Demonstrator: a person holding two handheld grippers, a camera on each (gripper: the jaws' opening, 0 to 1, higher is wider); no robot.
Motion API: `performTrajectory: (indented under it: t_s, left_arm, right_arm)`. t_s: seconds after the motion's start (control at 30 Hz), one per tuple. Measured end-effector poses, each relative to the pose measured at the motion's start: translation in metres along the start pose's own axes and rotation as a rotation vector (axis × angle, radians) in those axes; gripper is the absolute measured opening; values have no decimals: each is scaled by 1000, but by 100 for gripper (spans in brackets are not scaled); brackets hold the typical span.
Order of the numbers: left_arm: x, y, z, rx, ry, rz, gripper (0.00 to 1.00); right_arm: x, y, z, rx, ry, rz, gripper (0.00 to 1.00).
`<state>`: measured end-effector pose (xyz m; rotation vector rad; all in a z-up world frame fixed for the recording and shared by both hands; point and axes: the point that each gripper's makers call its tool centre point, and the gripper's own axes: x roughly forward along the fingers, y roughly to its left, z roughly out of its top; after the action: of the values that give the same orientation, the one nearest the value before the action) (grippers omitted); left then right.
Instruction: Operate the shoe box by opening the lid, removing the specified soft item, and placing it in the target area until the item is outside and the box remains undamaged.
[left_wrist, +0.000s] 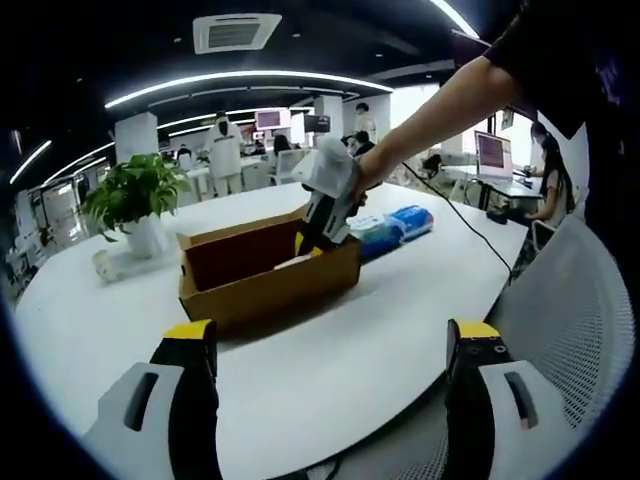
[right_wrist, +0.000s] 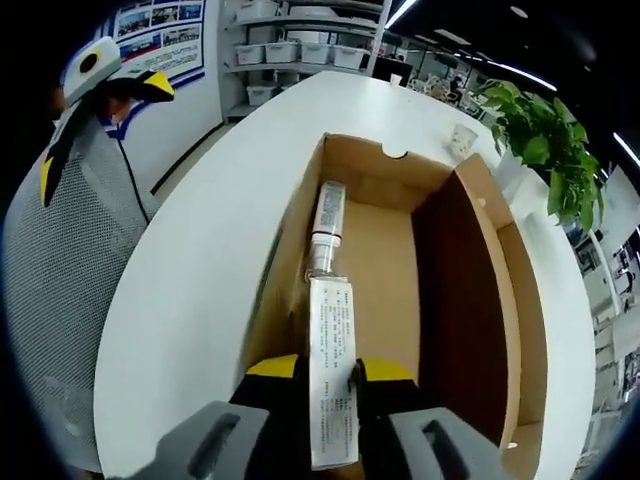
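Observation:
The brown shoe box (left_wrist: 268, 285) lies on the white table with its lid open; the lid's dark red inner face (right_wrist: 450, 300) stands upright along one side. My right gripper (right_wrist: 328, 372) is inside the box, shut on a long white printed pack (right_wrist: 332, 340). From the left gripper view, the right gripper (left_wrist: 325, 205) dips into the box from above, held by a person's arm. A silvery tube (right_wrist: 325, 225) lies on the box floor just beyond the pack. My left gripper (left_wrist: 330, 340) hovers open over the table's near edge, well short of the box.
Blue tissue packs (left_wrist: 395, 228) lie on the table behind the box. A potted plant (left_wrist: 135, 195) and a small paper cup (right_wrist: 461, 140) stand past the box's far end. A grey mesh chair (left_wrist: 570, 310) stands by the table edge. People and desks fill the background.

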<state>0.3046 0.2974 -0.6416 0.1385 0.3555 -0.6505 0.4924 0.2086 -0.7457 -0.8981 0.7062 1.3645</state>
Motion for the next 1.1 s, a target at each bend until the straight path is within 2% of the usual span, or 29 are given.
performTrajectory:
  t_s: [0.3,0.43,0.73,1.1]
  left_arm:
    - [0,2,-1,-23,-10,8,94]
    - [0,2,-1,-26,-12,6,94]
    - [1,2,0,-20,-12,5,96]
    - [3,-3,0,-14,-6,-15,99]
  right_arm:
    - [-6,-1,1,-54,7,-22,14]
    - [-13,-6,6,-61,-11,-45,14]
    - [-38,-16,24,-101,-45,-86,14]
    - [-74,-28,28,-127,-63,-132,14]
